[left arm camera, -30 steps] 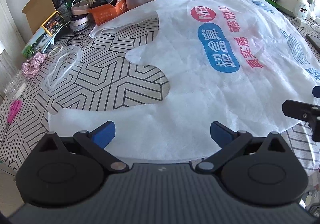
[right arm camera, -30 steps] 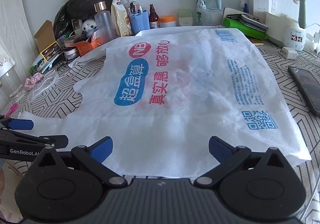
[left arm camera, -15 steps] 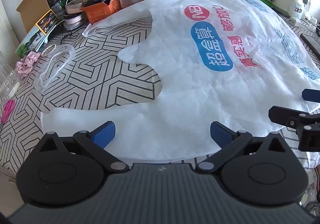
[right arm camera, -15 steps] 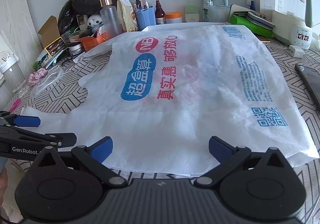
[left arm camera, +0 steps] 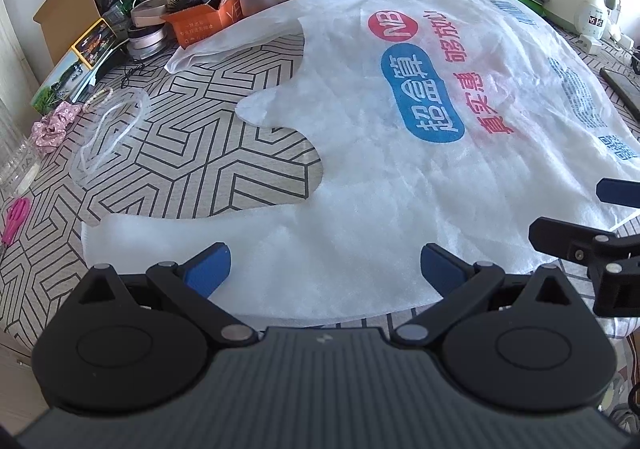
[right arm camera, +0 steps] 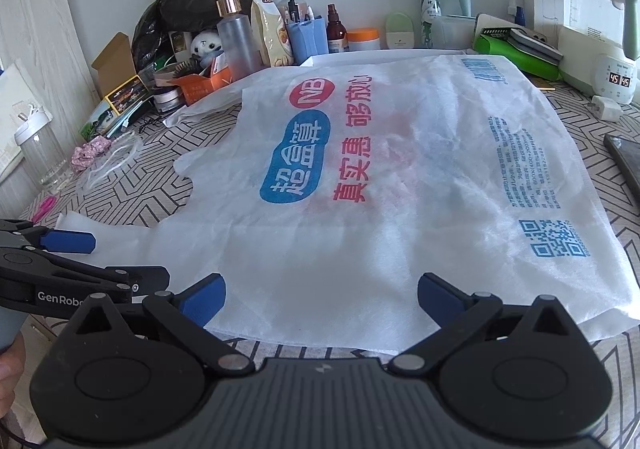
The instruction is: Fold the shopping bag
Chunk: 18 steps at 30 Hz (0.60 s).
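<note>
A white non-woven shopping bag [left arm camera: 400,177] [right arm camera: 400,185] with blue and red print lies flat on the patterned table, handles pointing left. My left gripper [left arm camera: 324,269] is open just above the bag's near edge, by the nearer handle strip [left arm camera: 168,229]. Over the near edge further right, my right gripper [right arm camera: 320,295] is open too. Nothing is between either pair of blue fingers. The right gripper's fingers [left arm camera: 616,193] show at the right edge of the left wrist view. The left gripper's fingers [right arm camera: 68,242] show at the left of the right wrist view.
Clutter lines the back: black bags [right arm camera: 200,1], a grey bottle [right arm camera: 238,37], an orange box [left arm camera: 200,21], a green case [right arm camera: 516,49], a kettle [right arm camera: 600,29]. A phone [right arm camera: 628,165] lies right of the bag. A clear plastic loop [left arm camera: 108,133], a scrunchie [left arm camera: 52,127], pink scissors [left arm camera: 16,217] lie left.
Both grippers have shifted slightly along the bag's near edge and stay open. The right gripper's fingers reach further into the left wrist view. The bag has not moved.
</note>
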Each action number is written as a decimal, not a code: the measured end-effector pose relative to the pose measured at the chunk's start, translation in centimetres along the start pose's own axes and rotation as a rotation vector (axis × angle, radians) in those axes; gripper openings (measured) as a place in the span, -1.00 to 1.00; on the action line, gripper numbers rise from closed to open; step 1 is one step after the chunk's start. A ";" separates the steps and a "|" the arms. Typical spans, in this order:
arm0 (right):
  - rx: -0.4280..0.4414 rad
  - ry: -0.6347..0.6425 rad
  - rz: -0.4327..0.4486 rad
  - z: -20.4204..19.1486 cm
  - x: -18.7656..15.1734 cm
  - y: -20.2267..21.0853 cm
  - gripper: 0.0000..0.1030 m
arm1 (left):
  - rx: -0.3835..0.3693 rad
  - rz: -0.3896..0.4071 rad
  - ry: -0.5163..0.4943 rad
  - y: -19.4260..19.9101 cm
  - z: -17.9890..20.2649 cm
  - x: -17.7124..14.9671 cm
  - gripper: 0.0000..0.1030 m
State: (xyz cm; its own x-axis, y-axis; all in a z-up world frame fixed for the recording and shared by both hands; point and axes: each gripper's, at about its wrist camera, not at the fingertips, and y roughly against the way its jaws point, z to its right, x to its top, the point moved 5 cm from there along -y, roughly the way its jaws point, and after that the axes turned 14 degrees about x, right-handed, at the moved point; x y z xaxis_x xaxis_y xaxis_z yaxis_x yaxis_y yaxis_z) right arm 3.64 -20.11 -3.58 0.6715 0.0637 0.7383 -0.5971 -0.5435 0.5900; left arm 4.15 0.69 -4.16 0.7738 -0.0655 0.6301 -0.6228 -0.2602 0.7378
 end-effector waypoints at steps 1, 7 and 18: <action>0.004 0.003 0.001 -0.1 0.0 0.0 0.99 | 0.000 -0.002 0.000 -0.1 0.0 0.0 1.00; 0.001 0.024 0.004 -0.5 0.2 0.0 0.99 | 0.009 -0.003 0.010 -0.3 -0.1 -0.1 1.00; 0.001 0.040 -0.015 -0.8 0.0 -0.6 0.99 | 0.011 -0.015 0.013 -0.6 -0.4 -0.3 1.00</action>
State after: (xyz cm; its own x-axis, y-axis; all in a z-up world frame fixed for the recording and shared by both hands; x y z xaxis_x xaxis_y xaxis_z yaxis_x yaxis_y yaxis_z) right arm 3.57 -19.10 -3.65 0.6624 0.1055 0.7417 -0.5863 -0.5433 0.6009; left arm 4.19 1.28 -4.70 0.7811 -0.0488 0.6225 -0.6101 -0.2720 0.7442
